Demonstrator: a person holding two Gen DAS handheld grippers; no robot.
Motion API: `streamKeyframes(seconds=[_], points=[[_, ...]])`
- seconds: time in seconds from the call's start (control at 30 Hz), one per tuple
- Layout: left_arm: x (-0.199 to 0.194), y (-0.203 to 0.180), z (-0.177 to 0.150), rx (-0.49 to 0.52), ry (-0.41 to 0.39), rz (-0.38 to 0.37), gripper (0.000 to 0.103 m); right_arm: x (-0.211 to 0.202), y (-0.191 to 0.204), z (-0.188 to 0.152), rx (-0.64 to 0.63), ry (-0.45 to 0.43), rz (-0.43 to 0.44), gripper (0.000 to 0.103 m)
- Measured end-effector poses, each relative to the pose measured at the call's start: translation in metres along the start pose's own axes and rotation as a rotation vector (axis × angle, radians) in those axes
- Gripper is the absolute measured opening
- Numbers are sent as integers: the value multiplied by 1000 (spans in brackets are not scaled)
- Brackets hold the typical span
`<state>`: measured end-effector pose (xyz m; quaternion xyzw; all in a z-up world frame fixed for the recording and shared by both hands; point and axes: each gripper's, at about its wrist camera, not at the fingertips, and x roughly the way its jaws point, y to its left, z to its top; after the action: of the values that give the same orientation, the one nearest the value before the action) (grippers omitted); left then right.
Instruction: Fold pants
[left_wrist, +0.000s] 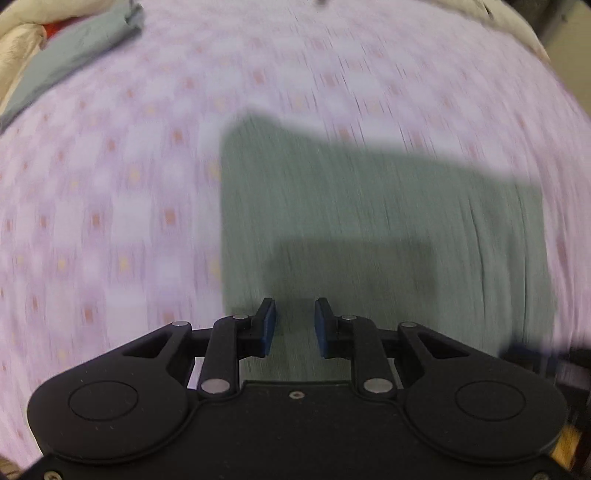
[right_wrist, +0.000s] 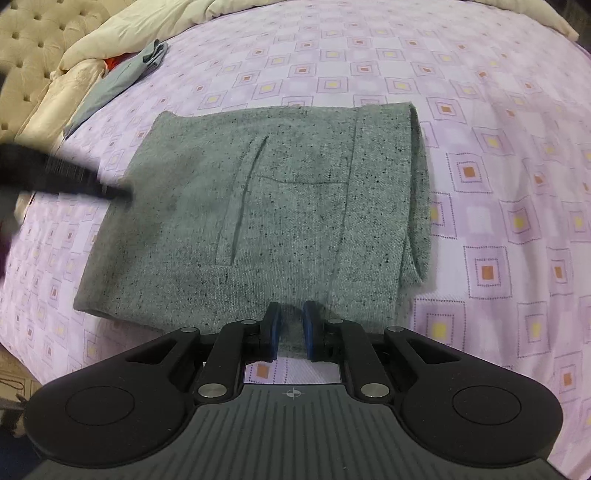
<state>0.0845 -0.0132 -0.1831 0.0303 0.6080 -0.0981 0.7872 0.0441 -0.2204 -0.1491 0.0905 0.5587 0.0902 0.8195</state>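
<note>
**Pants folded down to a compact block; only tidying looks left**

The grey speckled pants (right_wrist: 258, 206) lie on the lilac checked bedsheet (right_wrist: 498, 110) as a squarish stack of layers, directly ahead of the right gripper (right_wrist: 291, 326). A pocket seam and a long slit show on the top layer, and the rounded fold runs down the side to the right of those jaws, where the stacked layers bulge a little. The near edge of the block sits right at the right gripper's tips. Its jaws stand narrow with a slim gap, and sheet and cloth show through that gap, so they look empty, though the tips may be brushing the near hem.

In the left wrist view the left gripper (left_wrist: 294, 326) hovers over the same pants (left_wrist: 369, 229), the cloth spreading ahead of and to the right of its jaws, with the left edge of the block just to their left. Those jaws are moderately parted and nothing is between them. That picture is smeared by motion, so whether the tips touch the fabric cannot be told.

Judged from the shape, the main folds are done: no legs trail out and the outline is nearly square. What may remain is a last halving, or simply smoothing the bulging folded edge and squaring the corners. A second grey garment (right_wrist: 122, 79) lies far ahead and to the left by the cream bedding (right_wrist: 77, 74), apart from the block.
</note>
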Motion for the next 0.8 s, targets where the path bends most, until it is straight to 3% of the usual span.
streamKeyframes(seconds=[0.1,0.17,0.23,0.3,0.37,0.4,0.43,0.5,0.63,0.8], points=[[9,-10,-34,47,41,71,29,0,1,6,9,6,4,13],[5,-14,-42,65,23,89,29,-2,3,7,19,14,6,13],[-6,-15,-40,51,32,75,28,-9,3,8,24,8,6,13],[-24,-12,-36,12,-28,45,30,-22,4,10,26,-55,23,14],[-40,-6,-31,-19,-99,53,31,-37,-2,12,56,-145,29,24],[-45,-2,-29,-39,-124,58,32,-42,-7,15,81,-177,25,37],[-47,2,-25,-58,-137,57,35,-44,-13,19,109,-204,20,49],[-44,11,-13,-87,-133,40,36,-42,-26,28,158,-219,3,59],[-23,22,0,-99,-85,28,36,-24,-48,45,195,-183,-26,69],[-1,30,3,-119,-27,16,36,3,-64,54,205,-100,-17,71]])
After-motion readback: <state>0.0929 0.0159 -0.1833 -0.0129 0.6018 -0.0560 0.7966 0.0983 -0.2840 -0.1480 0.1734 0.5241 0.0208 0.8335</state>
